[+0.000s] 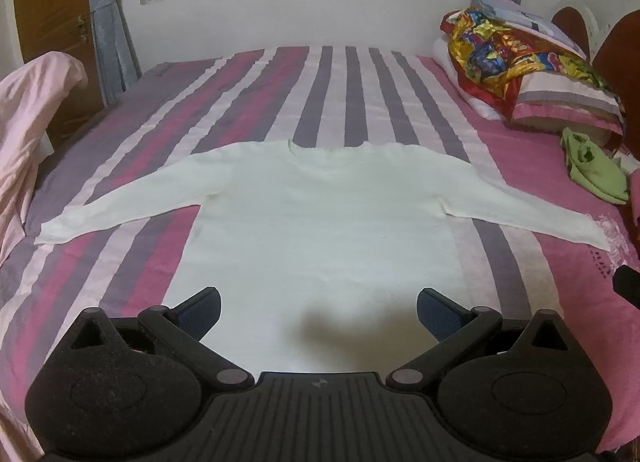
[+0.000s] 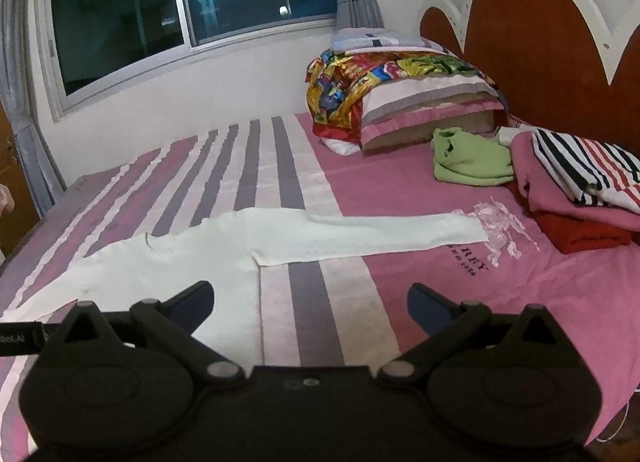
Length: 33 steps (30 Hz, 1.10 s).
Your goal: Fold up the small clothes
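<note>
A white long-sleeved top (image 1: pixel 320 214) lies flat on the striped bed, both sleeves spread out sideways, neck toward the window. My left gripper (image 1: pixel 319 308) is open and empty, hovering over the lower middle of the top's body. My right gripper (image 2: pixel 310 302) is open and empty, above the bed just right of the top's right side; the right sleeve (image 2: pixel 372 232) stretches across ahead of it. The tip of the right gripper shows at the right edge of the left wrist view (image 1: pixel 626 282).
A pink and purple striped bedsheet (image 1: pixel 340 82) covers the bed. Pillows with a colourful cloth (image 2: pixel 384 78) sit by the headboard. A green garment (image 2: pixel 468 158) and a stack of folded clothes (image 2: pixel 584 190) lie at the right. Pink fabric (image 1: pixel 28 110) hangs at the left.
</note>
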Each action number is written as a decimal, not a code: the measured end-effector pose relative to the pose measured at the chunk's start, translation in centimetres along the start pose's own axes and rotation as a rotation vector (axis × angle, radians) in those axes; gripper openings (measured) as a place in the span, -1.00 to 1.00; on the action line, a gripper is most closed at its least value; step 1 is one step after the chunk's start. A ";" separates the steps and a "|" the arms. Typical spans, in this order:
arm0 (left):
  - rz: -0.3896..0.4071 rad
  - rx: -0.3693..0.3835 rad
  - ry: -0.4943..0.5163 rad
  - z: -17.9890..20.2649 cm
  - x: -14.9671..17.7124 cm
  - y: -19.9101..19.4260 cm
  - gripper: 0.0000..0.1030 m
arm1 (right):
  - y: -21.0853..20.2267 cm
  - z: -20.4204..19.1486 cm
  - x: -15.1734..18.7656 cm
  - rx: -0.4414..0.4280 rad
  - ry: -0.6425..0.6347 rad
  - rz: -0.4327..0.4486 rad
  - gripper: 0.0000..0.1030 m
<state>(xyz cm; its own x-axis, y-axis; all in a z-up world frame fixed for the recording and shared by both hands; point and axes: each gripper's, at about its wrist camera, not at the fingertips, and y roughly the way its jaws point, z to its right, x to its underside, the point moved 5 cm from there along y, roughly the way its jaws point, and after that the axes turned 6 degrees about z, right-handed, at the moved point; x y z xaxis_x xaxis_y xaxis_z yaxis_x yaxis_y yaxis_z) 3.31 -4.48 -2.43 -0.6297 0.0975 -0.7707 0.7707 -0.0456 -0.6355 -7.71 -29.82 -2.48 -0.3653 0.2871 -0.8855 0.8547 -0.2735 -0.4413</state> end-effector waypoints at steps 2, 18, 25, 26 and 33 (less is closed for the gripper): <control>-0.008 0.001 0.002 0.3 -0.1 0.5 1.00 | 0.5 0.2 0.1 0.008 -0.001 -0.005 0.99; -0.058 -0.004 0.047 4.9 -2.2 8.3 1.00 | 9.4 6.4 0.3 0.078 0.113 -0.051 0.81; -0.076 -0.003 0.077 7.4 -2.9 12.5 1.00 | 15.1 11.1 0.7 0.129 0.215 -0.100 0.62; -0.078 -0.003 0.080 7.7 -3.0 12.9 1.00 | 15.8 11.8 0.8 0.136 0.231 -0.103 0.58; -0.096 -0.002 0.109 9.8 -3.6 16.7 1.00 | 20.5 15.0 0.9 0.192 0.290 -0.129 0.27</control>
<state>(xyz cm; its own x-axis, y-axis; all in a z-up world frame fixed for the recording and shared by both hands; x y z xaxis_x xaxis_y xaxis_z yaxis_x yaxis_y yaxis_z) 17.52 -15.37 -10.76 -0.6862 0.2085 -0.6969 0.7079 -0.0292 -0.7057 3.96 -48.96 -14.47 -0.3221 0.5708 -0.7553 0.7137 -0.3778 -0.5899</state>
